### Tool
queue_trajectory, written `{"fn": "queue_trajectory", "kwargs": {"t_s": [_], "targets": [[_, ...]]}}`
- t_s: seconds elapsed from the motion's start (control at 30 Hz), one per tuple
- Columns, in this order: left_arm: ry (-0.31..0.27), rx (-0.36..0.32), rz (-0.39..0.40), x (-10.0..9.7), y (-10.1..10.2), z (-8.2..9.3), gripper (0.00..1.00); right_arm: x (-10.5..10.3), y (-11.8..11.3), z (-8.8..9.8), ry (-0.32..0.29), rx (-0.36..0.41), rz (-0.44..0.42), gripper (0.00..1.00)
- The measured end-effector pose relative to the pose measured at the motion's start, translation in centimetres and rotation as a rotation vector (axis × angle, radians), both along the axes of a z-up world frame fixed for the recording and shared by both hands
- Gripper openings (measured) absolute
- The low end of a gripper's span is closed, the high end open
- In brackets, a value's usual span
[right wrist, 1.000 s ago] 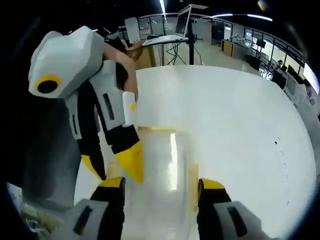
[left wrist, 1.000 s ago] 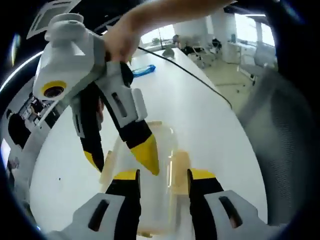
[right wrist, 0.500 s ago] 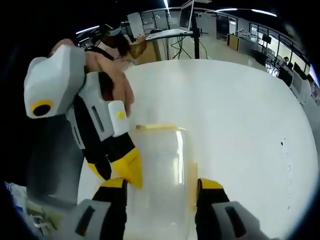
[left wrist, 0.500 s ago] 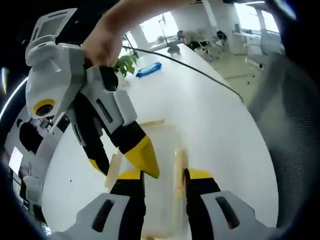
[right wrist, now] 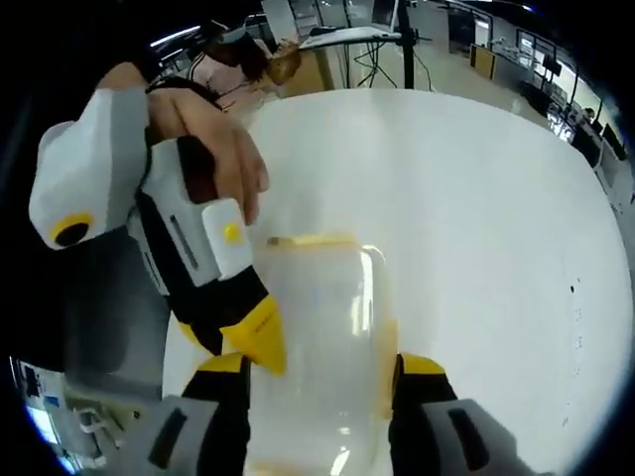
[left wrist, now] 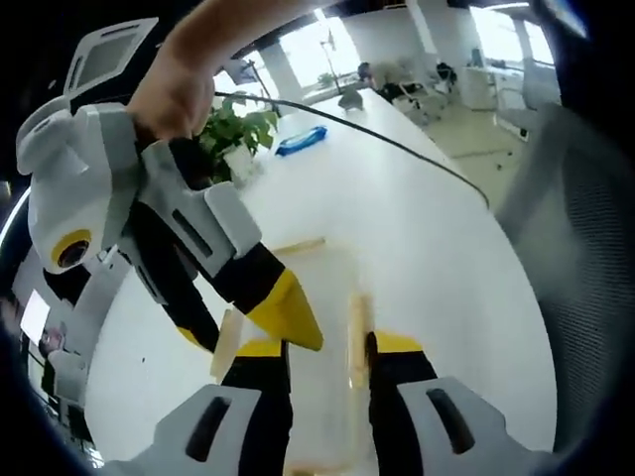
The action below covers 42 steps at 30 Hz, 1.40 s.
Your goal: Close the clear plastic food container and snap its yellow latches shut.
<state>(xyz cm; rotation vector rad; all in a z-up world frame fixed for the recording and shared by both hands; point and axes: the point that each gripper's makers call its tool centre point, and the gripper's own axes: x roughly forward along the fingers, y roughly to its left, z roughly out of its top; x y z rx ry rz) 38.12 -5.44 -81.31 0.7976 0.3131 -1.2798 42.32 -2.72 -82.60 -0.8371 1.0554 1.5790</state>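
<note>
Clear container (left wrist: 317,327) near end cut off by the frame bottom in both views, partly behind the jaws. Its yellow latches (right wrist: 385,347) are blurred, snapped or not can't tell. Blue item (left wrist: 298,140) far on the white table (left wrist: 417,238) too small to identify.

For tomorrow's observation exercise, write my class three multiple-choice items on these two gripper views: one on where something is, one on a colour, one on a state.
1. The clear container rests on:
A. a white table
B. a chair
C. the floor

2. The container's latches are:
A. red
B. yellow
C. green

3. In the right gripper view, the right gripper has its jaws:
A. apart, either side of the container
B. pressed together
C. around a cable

Key: 1 A, the white table spreads beneath it; 2 B, yellow strips edge it; 3 A, the container sits between the tips.
</note>
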Motion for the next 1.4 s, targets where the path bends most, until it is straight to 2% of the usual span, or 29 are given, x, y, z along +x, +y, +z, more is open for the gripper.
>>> {"fn": "queue_trajectory", "kwargs": {"t_s": [0.13,0.17,0.2,0.5,0.6,0.77,0.83,0.87,0.9,0.93,0.97,1.03,1.07,1.17,1.4], "targets": [[-0.01,0.002,-0.02,0.0,-0.2,0.1,0.24,0.0,-0.1,0.0,0.005,0.013,-0.006,0.55],[0.025,0.013,0.0,-0.4,0.0,-0.4,0.24,0.1,-0.2,-0.1,-0.002,0.008,-0.011,0.55],[-0.006,0.006,-0.011,0.0,-0.3,-0.4,0.24,0.0,-0.1,-0.1,0.002,0.011,-0.006,0.55],[-0.007,-0.022,-0.019,0.0,-0.3,0.0,0.24,0.1,0.0,-0.3,0.023,-0.008,0.009,0.55],[0.015,-0.051,-0.046,0.0,-0.3,0.0,0.25,0.1,0.0,-0.2,0.021,0.008,0.009,0.55],[0.011,-0.058,-0.078,-0.2,-0.3,0.0,0.27,0.1,0.1,-0.2,0.027,0.021,0.028,0.58],[-0.018,-0.002,-0.139,-0.4,0.0,-0.1,0.29,0.0,0.2,-0.1,0.028,0.042,0.035,0.59],[-0.07,0.054,-0.178,-0.4,0.4,-0.1,0.3,0.3,0.4,0.1,0.0,0.056,0.036,0.59],[-0.038,0.07,-0.162,-0.9,0.6,-0.4,0.32,0.7,0.2,0.2,-0.028,0.05,0.041,0.58],[-0.042,0.09,-0.189,-1.2,0.7,-0.5,0.37,1.2,0.0,0.8,-0.063,0.047,0.053,0.56],[-0.012,0.082,-0.163,-1.4,0.9,-0.4,0.4,1.3,0.0,1.0,-0.068,0.052,0.052,0.56],[-0.001,0.078,-0.156,-1.5,1.2,0.0,0.43,1.0,0.9,2.5,-0.038,0.122,0.011,0.57],[0.003,0.079,-0.15,-1.6,1.4,0.2,0.42,0.8,0.6,3.0,-0.031,0.115,0.006,0.57],[0.024,0.07,-0.114,-1.3,1.7,0.7,0.41,0.6,0.2,3.0,-0.06,0.108,0.029,0.59],[0.045,0.086,-0.11,-1.1,1.9,0.8,0.45,0.2,-0.1,2.9,-0.077,0.089,0.038,0.6]]}}
